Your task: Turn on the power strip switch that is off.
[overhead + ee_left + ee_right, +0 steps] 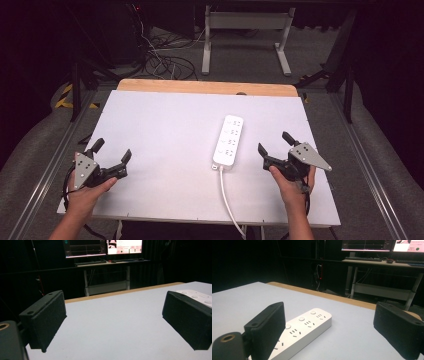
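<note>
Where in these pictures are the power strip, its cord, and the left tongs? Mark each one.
power strip (229, 140): high view, middle of its white top face.
cord (224, 192): high view, the white stretch running toward the table's near edge.
left tongs (112, 150): high view, midway between the two black tips.

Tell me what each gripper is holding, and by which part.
Nothing. The left gripper and right gripper are open and empty; the power strip lies untouched.

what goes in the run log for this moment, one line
left gripper: open, on table, holding nothing | right gripper: open, holding nothing | power strip: flat on table, untouched, nearer right gripper | cord: runs off near edge
</note>
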A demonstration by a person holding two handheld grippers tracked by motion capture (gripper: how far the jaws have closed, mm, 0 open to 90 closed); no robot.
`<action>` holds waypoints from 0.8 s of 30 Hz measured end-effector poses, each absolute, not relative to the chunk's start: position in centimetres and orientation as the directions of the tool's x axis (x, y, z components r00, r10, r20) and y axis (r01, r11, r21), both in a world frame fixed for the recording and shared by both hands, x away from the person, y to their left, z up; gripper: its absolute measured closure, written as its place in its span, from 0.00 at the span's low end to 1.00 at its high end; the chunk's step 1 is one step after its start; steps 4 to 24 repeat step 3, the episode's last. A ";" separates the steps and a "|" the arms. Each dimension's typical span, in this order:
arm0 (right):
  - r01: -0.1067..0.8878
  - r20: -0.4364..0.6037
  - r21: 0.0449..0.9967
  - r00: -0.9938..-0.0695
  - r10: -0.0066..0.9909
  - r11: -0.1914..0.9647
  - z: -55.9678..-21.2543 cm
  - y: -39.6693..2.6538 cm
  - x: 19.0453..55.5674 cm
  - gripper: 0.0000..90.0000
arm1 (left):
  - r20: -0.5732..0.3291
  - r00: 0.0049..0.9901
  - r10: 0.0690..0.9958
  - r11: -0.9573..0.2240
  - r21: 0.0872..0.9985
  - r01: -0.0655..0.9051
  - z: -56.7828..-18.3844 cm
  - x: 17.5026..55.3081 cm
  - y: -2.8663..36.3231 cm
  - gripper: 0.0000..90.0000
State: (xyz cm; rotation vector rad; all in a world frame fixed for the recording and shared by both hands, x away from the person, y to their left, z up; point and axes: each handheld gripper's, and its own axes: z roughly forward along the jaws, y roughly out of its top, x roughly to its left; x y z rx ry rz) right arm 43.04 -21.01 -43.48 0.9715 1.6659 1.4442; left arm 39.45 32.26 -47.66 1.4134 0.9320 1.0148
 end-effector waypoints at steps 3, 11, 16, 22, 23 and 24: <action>0.086 -0.047 0.992 -0.461 0.886 0.097 -43.5 -21.0 43.0 0.12 | 0.072 0.320 0.945 -0.075 0.997 -0.004 -47.6 39.4 32.3 0.06; 0.086 -0.047 0.992 -0.461 0.886 0.097 -43.5 -21.0 43.0 0.12 | 0.072 0.320 0.945 -0.075 0.997 -0.004 -47.6 39.4 32.3 0.06; 0.086 -0.047 0.992 -0.461 0.886 0.097 -43.5 -21.0 43.0 0.12 | 0.072 0.320 0.945 -0.075 0.997 -0.004 -47.6 39.4 32.3 0.06; 0.086 -0.047 0.992 -0.461 0.886 0.097 -43.5 -21.0 43.0 0.12 | 0.072 0.320 0.945 -0.075 0.997 -0.004 -47.6 39.4 32.3 0.06; 0.086 -0.047 0.992 -0.461 0.886 0.097 -43.5 -21.0 43.0 0.12 | 0.072 0.320 0.945 -0.075 0.997 -0.004 -47.6 39.4 32.3 0.06; 0.086 -0.047 0.992 -0.461 0.886 0.097 -43.5 -21.0 43.0 0.12 | 0.072 0.320 0.945 -0.075 0.997 -0.004 -47.6 39.4 32.3 0.06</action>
